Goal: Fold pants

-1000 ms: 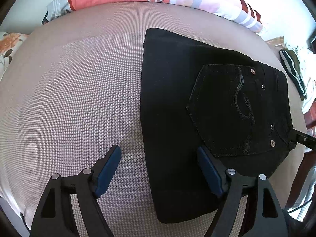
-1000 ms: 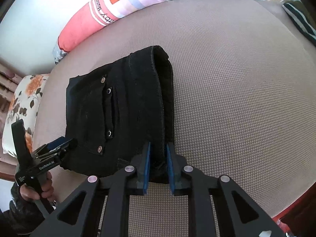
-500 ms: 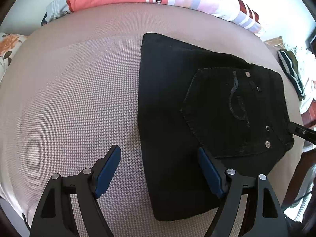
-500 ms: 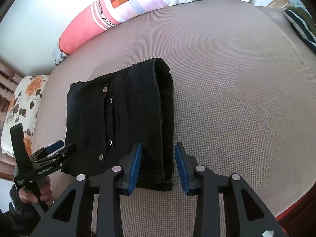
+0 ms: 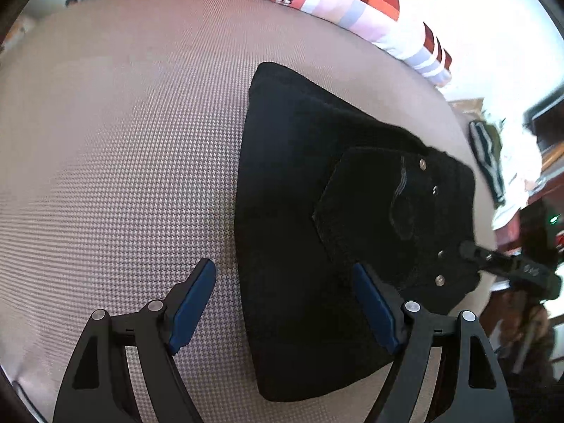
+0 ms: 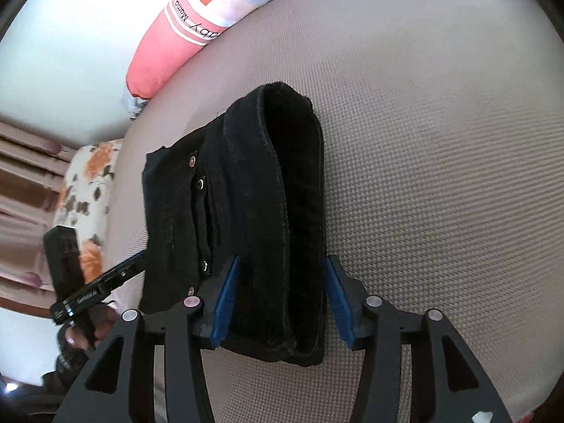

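- We see the black pants (image 5: 317,232) folded into a thick, compact bundle on the bed (image 5: 123,176), rear pocket and rivets facing up.
- Our left gripper (image 5: 283,305) hangs wide open over the pants' near edge, gripping nothing.
- Our right gripper (image 6: 282,303) has just been opening; the pants' rolled edge sits between its jaws, seemingly untouched.

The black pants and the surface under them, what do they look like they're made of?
Black pants: apparently denim, matte and thick, judging by the metal rivets, stitched back pocket and bulky folded edges. Surface: woven fabric in a fine beige-and-white houndstooth-like weave, matte, probably a bed or sofa cover; what lies beneath is hidden.
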Motion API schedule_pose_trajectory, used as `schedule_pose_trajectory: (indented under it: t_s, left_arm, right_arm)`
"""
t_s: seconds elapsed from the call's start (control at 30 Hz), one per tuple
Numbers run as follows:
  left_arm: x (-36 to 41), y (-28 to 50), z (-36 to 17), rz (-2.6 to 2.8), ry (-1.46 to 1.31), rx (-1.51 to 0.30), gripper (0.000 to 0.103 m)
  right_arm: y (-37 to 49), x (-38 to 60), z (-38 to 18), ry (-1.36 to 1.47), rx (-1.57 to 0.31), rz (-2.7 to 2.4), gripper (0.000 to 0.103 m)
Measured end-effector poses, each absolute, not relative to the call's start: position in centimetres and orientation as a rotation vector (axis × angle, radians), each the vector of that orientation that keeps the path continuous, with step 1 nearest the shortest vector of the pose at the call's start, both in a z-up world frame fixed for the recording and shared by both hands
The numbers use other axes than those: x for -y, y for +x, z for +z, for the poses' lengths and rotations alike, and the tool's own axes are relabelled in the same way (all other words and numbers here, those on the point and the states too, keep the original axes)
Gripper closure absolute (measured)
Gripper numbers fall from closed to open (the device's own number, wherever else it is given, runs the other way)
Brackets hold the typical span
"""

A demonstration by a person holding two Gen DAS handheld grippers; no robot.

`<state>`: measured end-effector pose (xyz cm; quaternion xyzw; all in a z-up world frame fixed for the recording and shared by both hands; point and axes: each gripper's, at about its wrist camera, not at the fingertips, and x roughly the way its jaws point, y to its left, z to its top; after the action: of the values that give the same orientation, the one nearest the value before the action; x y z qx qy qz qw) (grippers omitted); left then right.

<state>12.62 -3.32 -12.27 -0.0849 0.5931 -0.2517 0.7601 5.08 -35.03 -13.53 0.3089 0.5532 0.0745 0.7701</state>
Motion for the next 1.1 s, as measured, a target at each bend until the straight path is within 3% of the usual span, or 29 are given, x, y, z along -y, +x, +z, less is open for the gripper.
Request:
schedule_pose_trajectory:
  t_s: [0.1,0.53,0.63,0.67,0.83,1.0,1.1]
  left_arm:
    - [2.8,13.4,-12.7,-0.570,-0.255,-1.324,0.023]
    - [2.5,16.3,-13.4,-0.665,-0.397,-1.372,0.023]
    - [3.3,16.6,-13.5,-0.659,-0.371,-1.363,0.044]
    - [3.1,16.4,-13.5,-0.648,-0.348,-1.358,0.056]
    - [2.8,16.4,-13.8,-0.642,-0.340,-1.355,0.063]
    - [3.0,16.5,-13.0,-0.641,-0.365,-1.336,0.084]
    - [2.8,16.1,-12.1,-0.646,-0.343,-1.309,0.088]
  right_arm:
    - [5.3,35.6,-14.2,0.697,-1.209,0.194,0.049]
    - [7.1,37.6,-16.9,0.883,-1.189,0.410,0.050]
    - [7.9,37.4,-17.1,0.892,-1.188,0.430,0.057]
    - [8.1,37.4,-17.2,0.896,-1.190,0.436,0.059]
    - [9.3,36.5,-17.5,0.873,-1.196,0.448,0.070]
    - [8.5,35.9,-15.6,0.815,-1.165,0.414,0.076]
    - [8.2,35.1,-14.0,0.790,-1.139,0.401,0.079]
